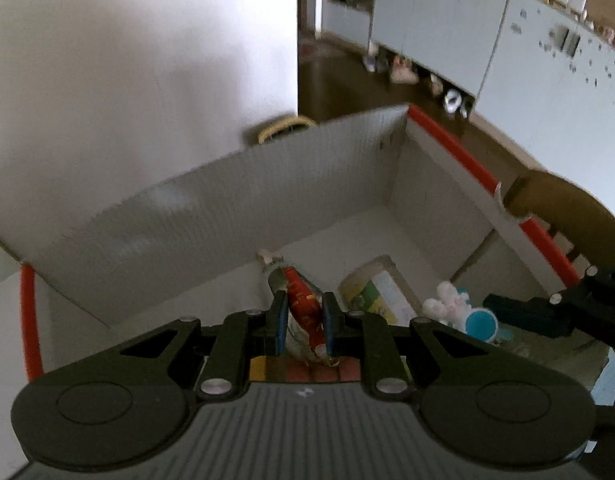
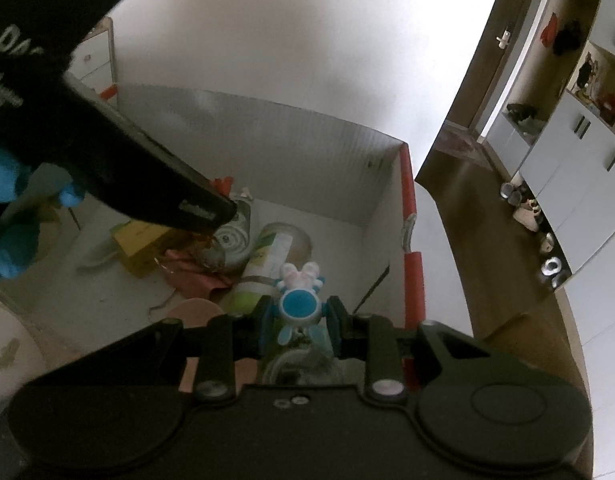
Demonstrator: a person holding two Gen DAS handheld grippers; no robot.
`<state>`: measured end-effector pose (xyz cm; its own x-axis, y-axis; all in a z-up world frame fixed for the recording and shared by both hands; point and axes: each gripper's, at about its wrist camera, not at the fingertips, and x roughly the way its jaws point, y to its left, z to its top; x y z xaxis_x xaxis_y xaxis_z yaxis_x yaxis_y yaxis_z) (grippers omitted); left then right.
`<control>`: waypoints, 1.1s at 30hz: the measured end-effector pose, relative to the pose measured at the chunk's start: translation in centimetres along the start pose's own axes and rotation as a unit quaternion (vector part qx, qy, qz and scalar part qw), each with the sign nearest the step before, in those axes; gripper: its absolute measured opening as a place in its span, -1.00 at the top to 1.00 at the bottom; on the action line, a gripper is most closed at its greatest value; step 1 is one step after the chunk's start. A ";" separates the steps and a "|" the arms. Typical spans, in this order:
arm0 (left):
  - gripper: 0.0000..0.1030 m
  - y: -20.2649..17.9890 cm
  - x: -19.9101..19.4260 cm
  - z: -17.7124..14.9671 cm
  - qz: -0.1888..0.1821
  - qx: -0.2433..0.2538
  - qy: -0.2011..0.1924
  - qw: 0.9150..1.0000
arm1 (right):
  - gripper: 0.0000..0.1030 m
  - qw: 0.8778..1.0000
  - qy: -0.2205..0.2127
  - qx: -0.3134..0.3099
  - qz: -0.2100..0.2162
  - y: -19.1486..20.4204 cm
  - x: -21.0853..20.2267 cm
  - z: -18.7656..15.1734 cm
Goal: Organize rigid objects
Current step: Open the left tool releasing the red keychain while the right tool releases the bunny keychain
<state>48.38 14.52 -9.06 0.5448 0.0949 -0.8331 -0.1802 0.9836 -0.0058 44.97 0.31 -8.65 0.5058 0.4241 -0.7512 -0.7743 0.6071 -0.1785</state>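
Ribbed grey plastic and black hinged links fill the bottom of my left wrist view, and just past them my left gripper (image 1: 303, 320) is clamped tight on a red-and-silver crinkly foil packet (image 1: 301, 308), its blue pads pressed flat against both sides. I hold the shiny, wrinkled packet inside a large white corrugated-plastic box (image 1: 227, 208) with fine vertical ribbing on its walls and smooth red tubing (image 1: 459, 152) along its rim.

On the box floor beyond the packet lies a clear cylindrical jar with a green and white label (image 1: 373, 292), tipped on its side. Just right of it is a small plastic toy with a round blue face and white rabbit ears (image 1: 463, 312).

In my right wrist view, my right gripper (image 2: 297, 320) is closed on that same toy (image 2: 299, 300), pads squeezing its round blue body, ears pointing away from me. It hangs over the box interior, right above the jar (image 2: 267, 256). Further in I see a yellow cardboard carton (image 2: 141, 244) and a crumpled pink cloth (image 2: 191, 276). A blue-gloved hand (image 2: 11, 232) carries the left gripper's black body across the upper left.
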 end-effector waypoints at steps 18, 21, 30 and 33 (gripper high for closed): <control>0.65 -0.6 1.3 0.6 0.019 0.012 0.036 0.999 | 0.38 1.000 0.013 0.024 -0.002 -1.2 -0.3 0.0; 0.65 -0.3 0.7 0.5 0.015 0.005 0.036 0.999 | 0.33 0.999 0.015 0.029 -0.001 -1.4 -0.4 -0.1; 0.65 -0.1 -1.8 0.0 0.012 0.001 0.014 1.000 | 0.20 0.999 0.001 0.036 -0.005 -1.3 -2.0 -0.1; 0.57 -0.5 -3.0 -0.2 0.014 0.011 0.002 1.000 | 0.16 0.999 -0.014 0.038 -0.010 -1.2 -3.0 0.1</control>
<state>46.67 13.71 -6.66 0.5364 0.1222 -0.8351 -0.1782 0.9835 0.0295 44.43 -1.67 -6.10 0.5316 0.4303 -0.7296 -0.7334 0.6647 -0.1424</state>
